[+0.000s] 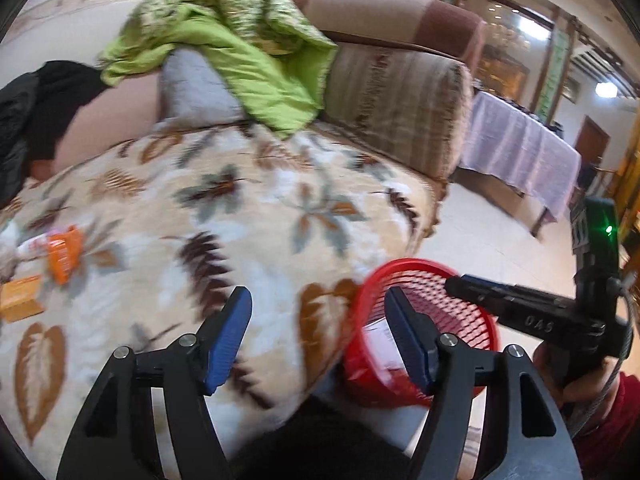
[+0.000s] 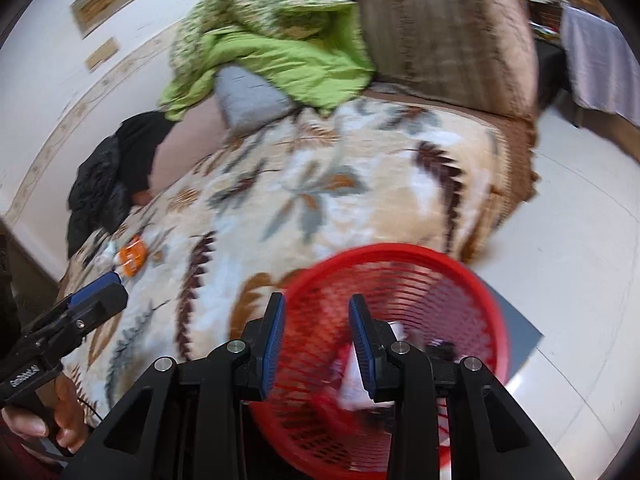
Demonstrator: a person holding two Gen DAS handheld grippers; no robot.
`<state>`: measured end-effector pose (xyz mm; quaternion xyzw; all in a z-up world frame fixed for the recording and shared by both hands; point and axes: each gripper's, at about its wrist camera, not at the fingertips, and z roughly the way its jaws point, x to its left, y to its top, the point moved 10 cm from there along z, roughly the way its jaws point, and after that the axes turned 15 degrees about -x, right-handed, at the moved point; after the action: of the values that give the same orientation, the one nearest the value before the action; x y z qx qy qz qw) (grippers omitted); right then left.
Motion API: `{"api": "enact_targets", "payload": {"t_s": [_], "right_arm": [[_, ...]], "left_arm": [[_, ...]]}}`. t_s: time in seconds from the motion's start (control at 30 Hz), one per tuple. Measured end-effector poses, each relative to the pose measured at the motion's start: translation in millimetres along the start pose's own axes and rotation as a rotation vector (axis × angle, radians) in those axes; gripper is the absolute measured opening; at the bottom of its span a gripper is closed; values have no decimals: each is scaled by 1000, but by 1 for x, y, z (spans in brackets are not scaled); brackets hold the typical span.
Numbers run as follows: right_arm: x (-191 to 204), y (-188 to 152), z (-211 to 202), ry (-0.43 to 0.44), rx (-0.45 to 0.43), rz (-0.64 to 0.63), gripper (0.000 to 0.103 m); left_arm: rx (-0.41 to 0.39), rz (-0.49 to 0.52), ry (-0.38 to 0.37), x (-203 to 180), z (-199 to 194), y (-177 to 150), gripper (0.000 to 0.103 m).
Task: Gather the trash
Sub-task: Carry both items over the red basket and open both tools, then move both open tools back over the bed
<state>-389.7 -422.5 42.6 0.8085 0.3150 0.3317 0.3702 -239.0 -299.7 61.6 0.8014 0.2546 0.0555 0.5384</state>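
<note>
trash (image 2: pixel 134 260) lies at the far left of the sofa's leaf-patterned blanket (image 1: pixel 240 216), and more sits in the red basket (image 2: pixel 400 264) on the floor by the sofa's front edge.
left gripper (image 1: pixel 320 332) tilts down over the blanket's edge, its blue fingers (image 1: pixel 228 336) spread with nothing between them. right gripper (image 2: pixel 318 344) tilts down above the basket, fingers parted a little and empty; a hand (image 2: pixel 60 416) grips the left tool's handle. a green quilt (image 1: pixel 240 48) is heaped against the brown backrest (image 1: pixel 400 92), dark clothing (image 2: pixel 108 184) at the far end, and a cloth-covered desk (image 1: pixel 516 148) stands on the pale tiled floor (image 2: pixel 580 240).
</note>
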Motion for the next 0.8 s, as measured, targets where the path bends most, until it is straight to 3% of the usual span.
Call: {"api": "enact_targets", "payload": {"t_s": [0.27, 0.53, 0.7, 0.8], "right_arm": [[106, -6, 33, 168, 55, -117, 43], [221, -23, 83, 312, 125, -239, 53], [283, -28, 133, 343, 147, -282, 64], [311, -31, 165, 342, 155, -285, 66]], "left_arm": [[-36, -62, 203, 105, -57, -1, 70], [-69, -196, 511, 245, -102, -26, 71], [-78, -331, 699, 325, -115, -46, 71], [-73, -376, 782, 356, -121, -61, 71]]}}
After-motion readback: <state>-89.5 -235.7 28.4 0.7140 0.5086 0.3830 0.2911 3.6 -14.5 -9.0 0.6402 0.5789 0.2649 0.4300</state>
